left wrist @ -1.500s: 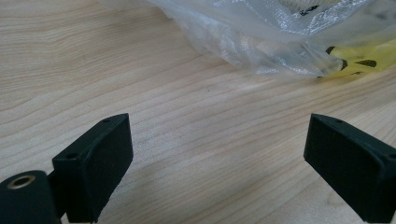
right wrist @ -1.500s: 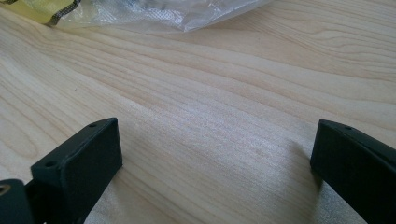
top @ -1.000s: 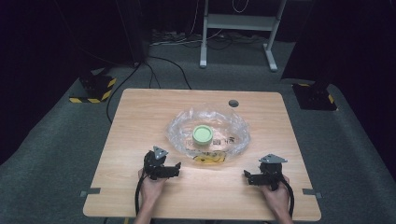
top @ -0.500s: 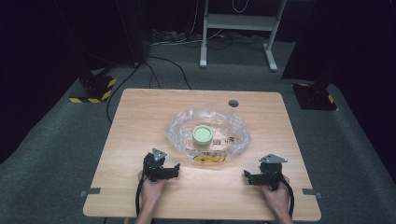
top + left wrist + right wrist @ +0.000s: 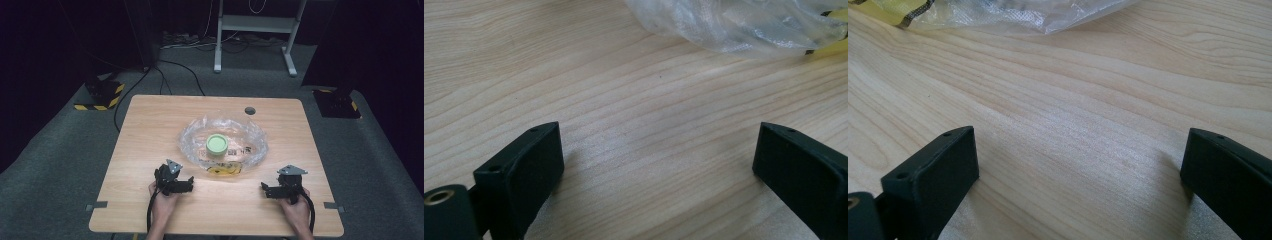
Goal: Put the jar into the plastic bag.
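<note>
Resting on the table (image 5: pixel 150 120), near edge, both w/ jaws spread wide & empty: left hand-held gripper (image 5: pixel 187 185), right hand-held gripper (image 5: pixel 264 189). Clear plastic bag (image 5: pixel 250 135) sits mid-table, green lid (image 5: pixel 217 144) inside. Bag looks light, floppy, slippery; prob best pinched at a crinkled edge.

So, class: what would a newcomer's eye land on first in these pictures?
The crumpled clear plastic bag at the middle of the wooden table, with a round green lid showing in it. Nearer the person, the left gripper and right gripper rest open on bare wood.
</note>
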`<state>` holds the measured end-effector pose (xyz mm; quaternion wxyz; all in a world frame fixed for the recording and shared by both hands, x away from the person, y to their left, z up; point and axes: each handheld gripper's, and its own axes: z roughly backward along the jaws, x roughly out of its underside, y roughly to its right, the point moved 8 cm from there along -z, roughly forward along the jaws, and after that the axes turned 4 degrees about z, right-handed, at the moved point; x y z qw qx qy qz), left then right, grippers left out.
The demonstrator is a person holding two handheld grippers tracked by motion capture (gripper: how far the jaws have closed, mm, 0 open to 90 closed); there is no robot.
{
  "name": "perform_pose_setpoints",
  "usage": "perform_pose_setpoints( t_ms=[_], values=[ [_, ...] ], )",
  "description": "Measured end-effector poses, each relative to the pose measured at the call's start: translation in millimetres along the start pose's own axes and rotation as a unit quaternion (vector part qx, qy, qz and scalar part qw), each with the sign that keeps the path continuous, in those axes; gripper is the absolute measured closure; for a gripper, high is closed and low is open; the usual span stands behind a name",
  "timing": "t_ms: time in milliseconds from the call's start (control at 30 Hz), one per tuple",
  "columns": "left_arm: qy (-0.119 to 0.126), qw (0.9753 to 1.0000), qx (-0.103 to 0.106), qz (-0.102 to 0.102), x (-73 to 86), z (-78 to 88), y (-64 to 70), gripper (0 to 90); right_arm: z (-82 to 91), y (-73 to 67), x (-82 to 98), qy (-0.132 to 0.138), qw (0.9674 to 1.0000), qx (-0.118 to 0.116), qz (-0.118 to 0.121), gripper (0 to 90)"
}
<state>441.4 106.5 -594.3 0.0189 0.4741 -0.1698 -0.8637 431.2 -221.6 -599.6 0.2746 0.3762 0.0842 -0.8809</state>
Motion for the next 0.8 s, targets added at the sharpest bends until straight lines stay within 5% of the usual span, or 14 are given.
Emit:
perform_pose_setpoints(
  t_ms=[800],
  values=[
    [-0.004, 1.0000, 0.000, -0.002, 0.5, 0.1, 0.1, 5.3, 0.1, 0.0, 0.0, 0.000, 1.0000, 0.000, 0.000, 1.8]
  ],
)
